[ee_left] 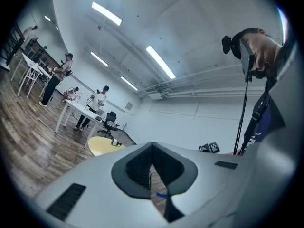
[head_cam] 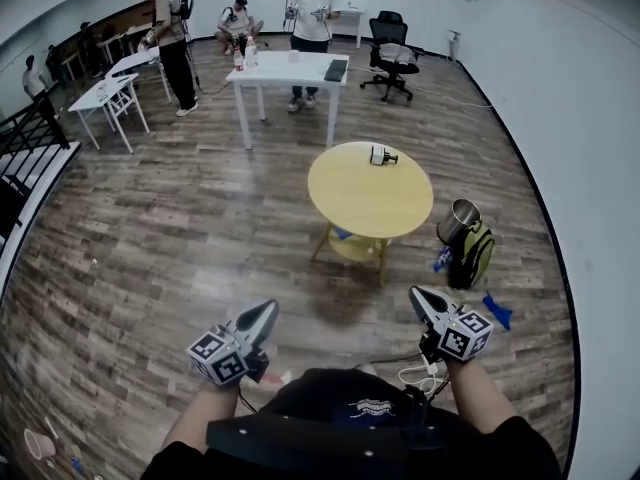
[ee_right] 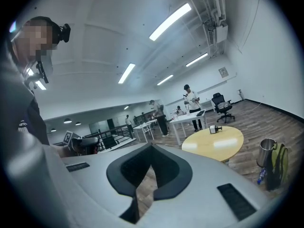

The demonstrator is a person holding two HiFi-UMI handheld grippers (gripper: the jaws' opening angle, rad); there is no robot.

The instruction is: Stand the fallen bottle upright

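At the tips of the left gripper (ee_left: 152, 145), the two grey jaws press together point to point. Only floor shows through the gap beneath them, and they hold nothing. The right gripper (ee_right: 152, 146) stands the same way, its jaws closed tip to tip and empty. In the head view both grippers are held out roughly level in front of the person, well apart from each other, above the brown wood-plank floor (head_cam: 180, 238).

Well ahead of both grippers stands a round yellow wooden table (head_cam: 365, 208), with a lower shelf showing under its top. The small white bottle (head_cam: 382, 155) with a dark cap lies on its side on the tabletop, close to the far edge, its cap pointing to the right in the head view. Neither gripper is near it.

Just right of the table a shiny metal cup (head_cam: 458, 220) sits on top of a green backpack (head_cam: 474, 258) on the floor. Farther back is a white rectangular table (head_cam: 290, 68) with a standing person (head_cam: 312, 18) behind it, and a black office chair (head_cam: 390, 53) to its right.
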